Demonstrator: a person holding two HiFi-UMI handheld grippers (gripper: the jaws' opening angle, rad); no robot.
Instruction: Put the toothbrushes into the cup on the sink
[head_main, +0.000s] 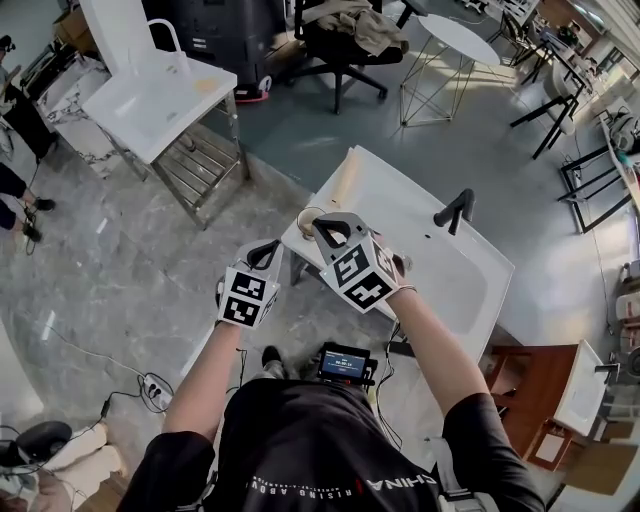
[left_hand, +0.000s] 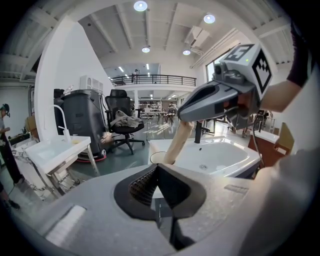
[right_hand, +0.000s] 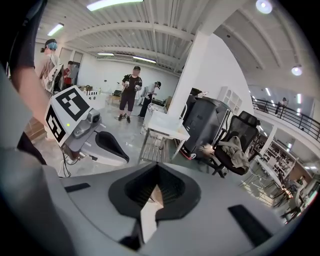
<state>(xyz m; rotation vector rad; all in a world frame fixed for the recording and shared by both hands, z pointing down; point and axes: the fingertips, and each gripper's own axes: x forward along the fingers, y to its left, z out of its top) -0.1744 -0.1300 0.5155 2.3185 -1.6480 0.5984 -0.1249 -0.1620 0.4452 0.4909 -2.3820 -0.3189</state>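
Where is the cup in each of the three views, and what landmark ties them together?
Head view: cup on the sink's left corner, beside the right tool's tip.
Left gripper view: cup at centre, at the lower end of the toothbrush that the right tool holds.
Right gripper view: not in it.
Shared landmark: the black office chair, in all three.

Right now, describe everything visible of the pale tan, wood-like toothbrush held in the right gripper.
The pale tan toothbrush looks like a smooth, matt wooden stick; no bristles show. The right gripper is shut on its upper end. It slants steeply, its lower end at the mouth of the round cup on the white sink's corner. Whether it touches the cup cannot be told.
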